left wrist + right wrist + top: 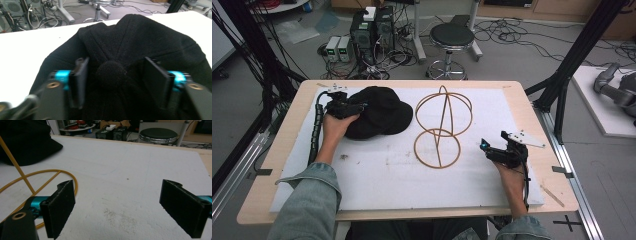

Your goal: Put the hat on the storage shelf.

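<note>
White table (387,175): left gripper (113,75) half-closed around black hat (140,42); right gripper (117,210) wide open, empty.

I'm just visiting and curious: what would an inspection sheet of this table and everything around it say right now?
Surface: white board on a wooden table, faintly scuffed.
Job's things: black cap lying left of a yellow wire hat stand.
Clutter: nothing seen.
Grippers: left gripper straddles the cap's top button, jaws part closed, pads not yet pressing; right gripper open over bare board.
Cables: ribbed cable trails from the left gripper.
Surroundings: stool, computer boxes, loose floor wires.
</note>
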`<state>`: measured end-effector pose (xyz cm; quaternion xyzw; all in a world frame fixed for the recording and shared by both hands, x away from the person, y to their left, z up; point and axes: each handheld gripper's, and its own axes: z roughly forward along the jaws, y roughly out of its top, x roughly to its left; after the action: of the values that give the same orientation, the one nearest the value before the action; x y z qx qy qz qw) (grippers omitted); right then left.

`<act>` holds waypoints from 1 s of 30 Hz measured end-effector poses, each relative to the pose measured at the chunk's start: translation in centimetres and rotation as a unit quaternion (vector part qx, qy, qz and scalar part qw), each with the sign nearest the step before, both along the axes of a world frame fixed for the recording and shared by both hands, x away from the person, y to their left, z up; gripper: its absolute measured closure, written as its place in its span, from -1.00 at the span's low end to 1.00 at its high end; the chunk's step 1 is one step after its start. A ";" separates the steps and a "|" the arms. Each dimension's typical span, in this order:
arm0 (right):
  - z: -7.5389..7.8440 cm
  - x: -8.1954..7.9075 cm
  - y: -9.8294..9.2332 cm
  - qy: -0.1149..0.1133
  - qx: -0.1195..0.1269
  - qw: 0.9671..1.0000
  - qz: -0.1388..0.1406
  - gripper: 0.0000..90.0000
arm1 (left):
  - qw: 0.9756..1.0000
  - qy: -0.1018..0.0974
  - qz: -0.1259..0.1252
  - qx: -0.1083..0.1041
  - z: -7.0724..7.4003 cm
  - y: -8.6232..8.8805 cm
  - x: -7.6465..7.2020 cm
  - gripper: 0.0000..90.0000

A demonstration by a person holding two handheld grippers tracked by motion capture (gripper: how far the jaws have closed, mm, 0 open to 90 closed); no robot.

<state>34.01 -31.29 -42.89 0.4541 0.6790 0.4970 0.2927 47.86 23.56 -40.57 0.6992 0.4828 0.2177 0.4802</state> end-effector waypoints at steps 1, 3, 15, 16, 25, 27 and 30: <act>0.0 0.0 0.0 0.001 0.004 1.000 0.001 -0.71 | 1.000 0.001 0.002 0.003 0.1 0.0 -0.1 0.22; 0.0 0.0 0.0 0.000 0.001 1.000 0.000 -0.71 | 1.000 0.001 0.001 0.004 0.1 0.1 -0.1 0.29; 0.0 0.0 0.0 0.000 -0.004 1.000 -0.001 -0.71 | 0.999 -0.035 -0.004 -0.017 2.8 0.4 -1.8 0.58; 0.0 0.0 0.0 -0.002 -0.007 1.000 -0.001 -0.71 | 0.999 -0.038 -0.003 -0.034 3.3 0.7 -2.1 0.58; 0.0 0.2 0.1 -0.003 -0.003 1.000 -0.002 -0.71 | 0.995 -0.063 -0.023 -0.079 6.8 0.7 -3.5 0.59; 0.0 0.1 0.1 -0.002 -0.003 1.000 -0.002 -0.71 | 0.994 -0.068 -0.025 -0.079 7.4 0.5 -3.7 0.59; 0.0 0.1 0.0 0.000 -0.002 1.000 -0.003 -0.71 | 0.991 -0.084 -0.033 -0.095 9.5 0.3 -4.3 0.59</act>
<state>34.13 -31.27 -42.90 0.4553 0.6784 0.4954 0.2950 43.59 23.87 -31.11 0.6450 0.4359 0.2129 0.5905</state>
